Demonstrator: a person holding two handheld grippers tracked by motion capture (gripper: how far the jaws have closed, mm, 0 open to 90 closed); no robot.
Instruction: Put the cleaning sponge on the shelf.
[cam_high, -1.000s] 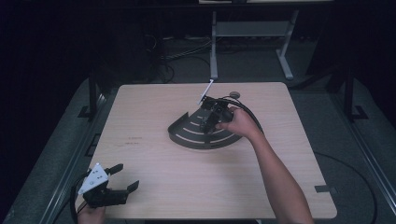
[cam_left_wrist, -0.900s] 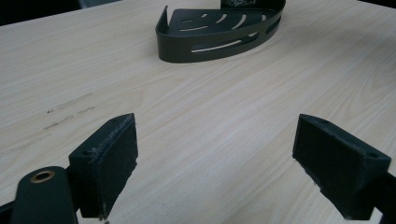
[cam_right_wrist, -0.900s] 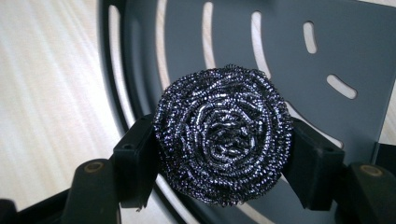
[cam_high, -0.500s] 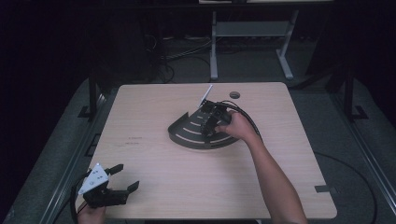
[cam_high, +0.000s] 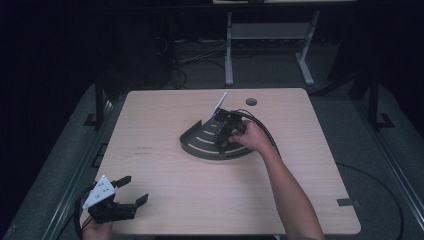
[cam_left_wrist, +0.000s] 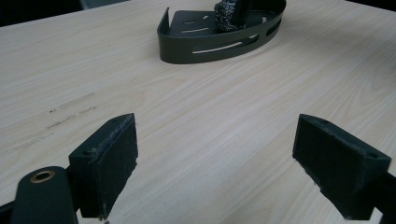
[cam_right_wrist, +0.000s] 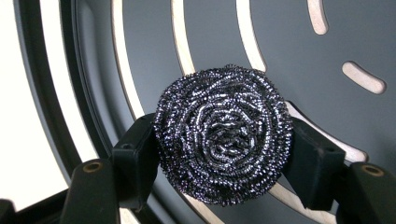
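A dark fan-shaped slotted tray lies at the middle of the wooden table. My right gripper reaches down into the tray, shut on a round steel-wool scouring pad held between both pads just over the tray floor. The left gripper view shows the tray far ahead with the scouring pad in it. My left gripper hovers at the table's near left corner, jaws wide open with nothing between them.
A round cable hole sits near the table's far edge. A white pointed part sticks up behind the tray. A cable trails from the right gripper. A metal frame stands on the dark floor beyond.
The right gripper has shifted left and down into the tray with the scouring pad. The left gripper has stayed put.
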